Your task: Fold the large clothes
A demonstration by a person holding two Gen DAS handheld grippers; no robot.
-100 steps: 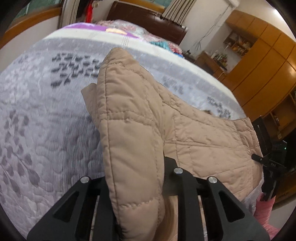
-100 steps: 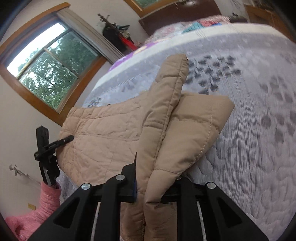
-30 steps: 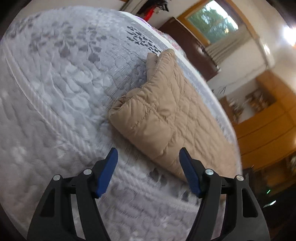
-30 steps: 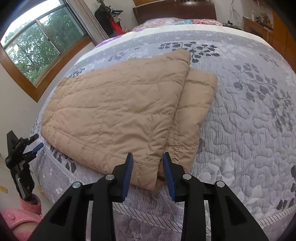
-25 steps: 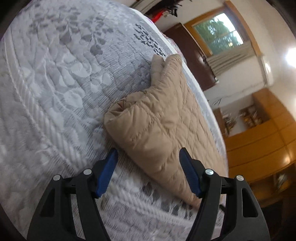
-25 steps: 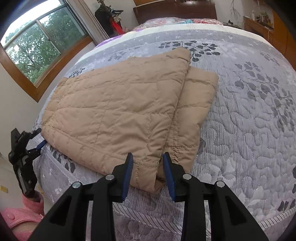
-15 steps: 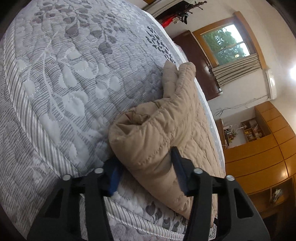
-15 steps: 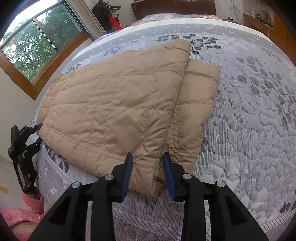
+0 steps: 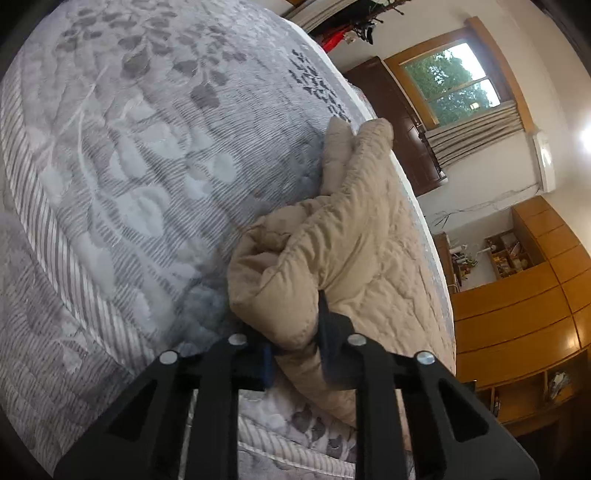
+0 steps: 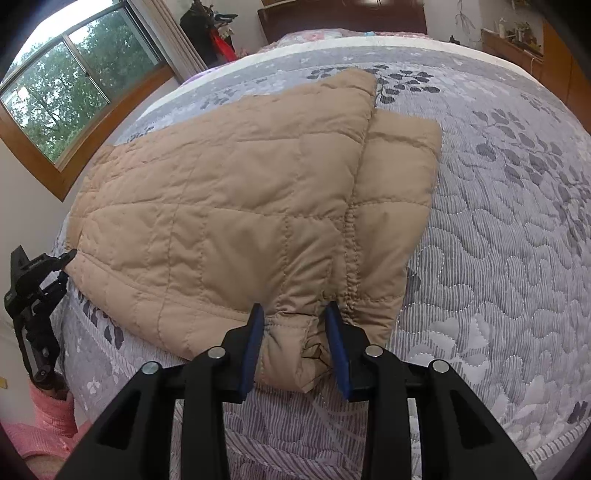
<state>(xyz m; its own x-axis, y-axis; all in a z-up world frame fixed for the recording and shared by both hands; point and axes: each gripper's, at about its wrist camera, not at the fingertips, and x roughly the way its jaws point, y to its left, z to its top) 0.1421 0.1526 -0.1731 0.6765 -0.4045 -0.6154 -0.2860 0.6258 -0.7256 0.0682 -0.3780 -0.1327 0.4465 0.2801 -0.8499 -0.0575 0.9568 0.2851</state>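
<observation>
A tan quilted jacket [image 10: 240,206] lies folded on the bed, near its front edge. In the left wrist view the jacket's near corner [image 9: 295,280] bulges up, and my left gripper [image 9: 295,343] is shut on that bunched corner. In the right wrist view my right gripper [image 10: 295,332] straddles the jacket's near hem, its blue pads on either side of a fold of fabric with the jaws still apart. The left gripper also shows at the left edge of the right wrist view [image 10: 55,264], touching the jacket's far corner.
The bed has a grey leaf-patterned quilt [image 10: 517,240]. A wooden headboard [image 10: 343,18] and window [image 10: 66,99] are at the back. Wooden cabinets [image 9: 524,306] stand to the right of the bed. A pink sleeve [image 10: 48,413] shows at lower left.
The jacket was laid down folded, then both grippers came back to its near edge. The left gripper closed on the corner and bunched it. The right gripper moved forward around the hem.
</observation>
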